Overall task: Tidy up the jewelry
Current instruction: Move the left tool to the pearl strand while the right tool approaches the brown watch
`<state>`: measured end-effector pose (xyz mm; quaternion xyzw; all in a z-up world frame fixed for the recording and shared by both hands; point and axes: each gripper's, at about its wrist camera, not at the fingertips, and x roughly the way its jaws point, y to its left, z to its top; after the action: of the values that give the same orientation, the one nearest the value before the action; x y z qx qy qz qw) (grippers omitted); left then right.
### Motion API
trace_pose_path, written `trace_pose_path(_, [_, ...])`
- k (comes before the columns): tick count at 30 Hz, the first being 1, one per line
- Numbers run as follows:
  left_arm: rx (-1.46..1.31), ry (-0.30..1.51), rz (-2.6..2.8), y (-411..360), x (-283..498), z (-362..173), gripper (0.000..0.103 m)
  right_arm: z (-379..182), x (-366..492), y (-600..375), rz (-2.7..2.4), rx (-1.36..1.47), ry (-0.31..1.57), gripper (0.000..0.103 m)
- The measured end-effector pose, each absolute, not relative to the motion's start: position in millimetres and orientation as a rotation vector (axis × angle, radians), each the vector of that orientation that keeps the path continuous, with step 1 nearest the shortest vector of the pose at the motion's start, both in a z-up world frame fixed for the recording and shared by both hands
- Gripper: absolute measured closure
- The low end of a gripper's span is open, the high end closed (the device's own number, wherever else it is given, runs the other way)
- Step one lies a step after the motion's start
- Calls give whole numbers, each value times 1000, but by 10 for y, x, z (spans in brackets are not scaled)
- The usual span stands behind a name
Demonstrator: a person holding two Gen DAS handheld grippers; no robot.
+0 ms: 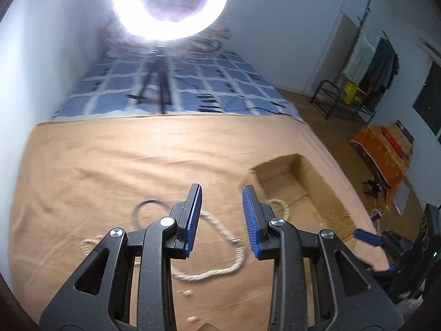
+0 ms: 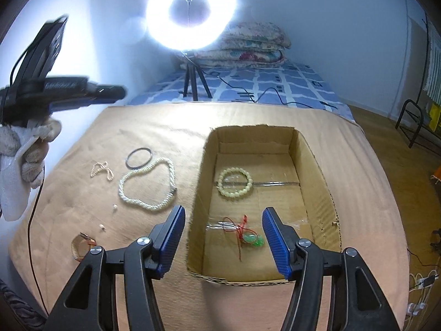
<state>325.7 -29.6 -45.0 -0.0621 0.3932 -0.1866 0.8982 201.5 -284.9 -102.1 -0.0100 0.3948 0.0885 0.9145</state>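
Only the right wrist view shows inside the cardboard box (image 2: 317,165), holding a pale green bead bracelet (image 2: 234,183) and a red-corded green charm (image 2: 252,239), while both views show the pearl necklace (image 2: 148,186) on the tan cloth (image 2: 82,193) under both wide-open, empty grippers, left (image 1: 222,216) and right (image 2: 223,238).

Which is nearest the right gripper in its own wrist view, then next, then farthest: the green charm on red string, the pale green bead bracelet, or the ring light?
From the right gripper:
1. Green charm on red string, in the cardboard box, between the fingers.
2. Pale green bead bracelet, mid-box.
3. Ring light, on the bed beyond.
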Motion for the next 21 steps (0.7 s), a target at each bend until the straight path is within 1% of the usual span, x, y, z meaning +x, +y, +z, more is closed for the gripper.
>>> trace_pose_path(5, [-165,813,-312,269,3203,-511,73,-962,1993,-2723,212,-17,800,42])
trace_pose_path(9, [-206,834,-248,695,3158,-662,73,-946,1991,-2588,241,-16,796,42])
trace_pose_path(14, [-229,864,-201,1031,3074,-879,73,-977,1996,-2403,275,-23,804,42])
trace_pose_path(21, [-280,911,-175,1283,3046,-1194,73,-1075,1984,-2153,327,-34,831,42])
